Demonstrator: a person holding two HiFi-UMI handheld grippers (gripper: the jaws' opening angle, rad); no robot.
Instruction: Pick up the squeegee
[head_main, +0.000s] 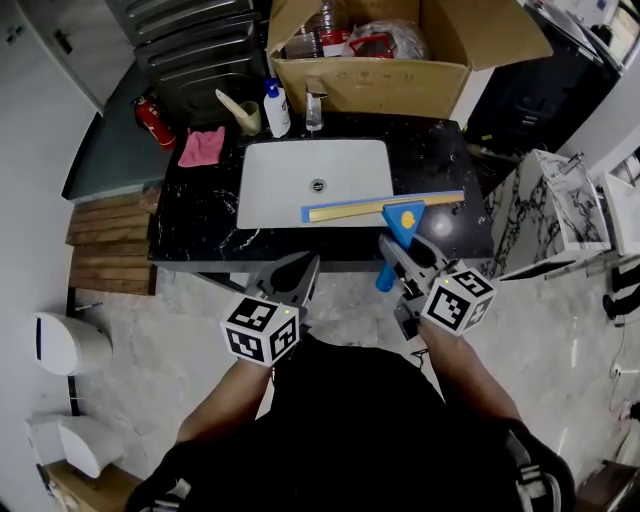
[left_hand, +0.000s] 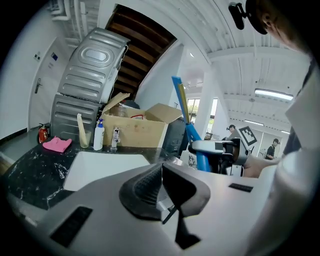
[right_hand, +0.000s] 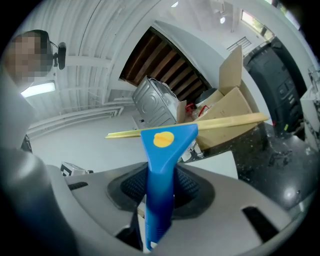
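The left gripper (head_main: 306, 266) hangs at seven o'clock from the sink (head_main: 290, 170), its jaws pressed together on nothing. At five o'clock the right gripper (head_main: 392, 250) clamps the blue handle of the squeegee (head_main: 385, 208). The squeegee is lifted off the counter, and in the head view its yellow blade lies crosswise over the sink's near right corner.

The white sink is set in a black marble counter (head_main: 200, 225). A pink cloth (head_main: 203, 146) lies at its ten o'clock. Along the far rim, from eleven to twelve o'clock, stand a cup (head_main: 249, 117) with a pale handle leaning out of it, a pump bottle (head_main: 276, 110) and the faucet (head_main: 315, 108).

Behind them, at one o'clock, an open cardboard box (head_main: 400, 78) holds plastic bottles and a clear bag. A red fire extinguisher (head_main: 153, 122) stands far out at ten o'clock.
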